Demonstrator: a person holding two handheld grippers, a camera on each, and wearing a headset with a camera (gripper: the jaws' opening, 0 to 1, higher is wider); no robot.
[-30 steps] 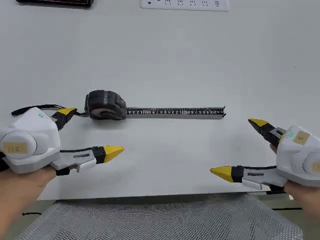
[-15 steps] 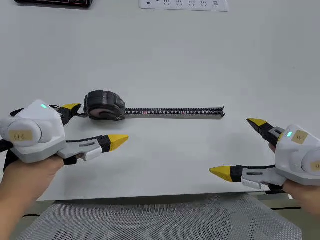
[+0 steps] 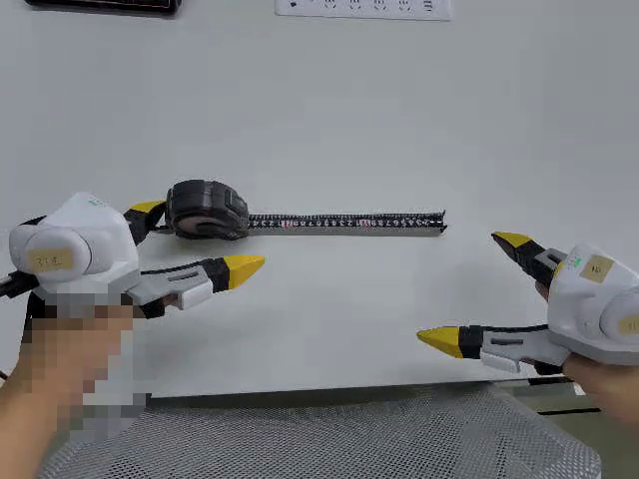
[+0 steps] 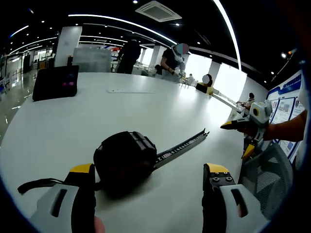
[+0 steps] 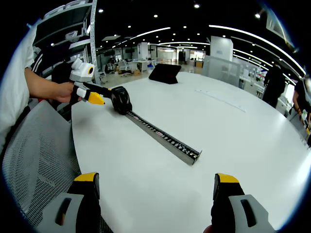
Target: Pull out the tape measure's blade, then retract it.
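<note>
The tape measure (image 3: 208, 210) is the only one I see: one black case with one blade (image 3: 344, 223) drawn out of it, lying flat on the white desk (image 3: 329, 120).

Nearest me, below the desk edge, is a grey mesh chair back (image 3: 329, 439). Just beyond it I count two tools, one in each hand.

The left tool (image 3: 199, 238) is spread wide and grips nothing. The case sits between its two yellow-tipped jaws. The far jaw's tip is just beside the case's left end, and I cannot tell whether they touch. The near jaw's tip sits on my side of the case, a little apart from it. In the left gripper view the case lies closer to the left jaw, with its black strap (image 4: 39, 184) trailing past that jaw.

The right tool (image 3: 474, 289) is also wide open and empty. It sits to the right of the blade's hooked end and nearer to me, apart from it.

The blade runs straight to the right from the case, markings up, across the middle of the desk.

At the far edge lie one white power strip (image 3: 362, 8) and one black object (image 3: 100, 4).
</note>
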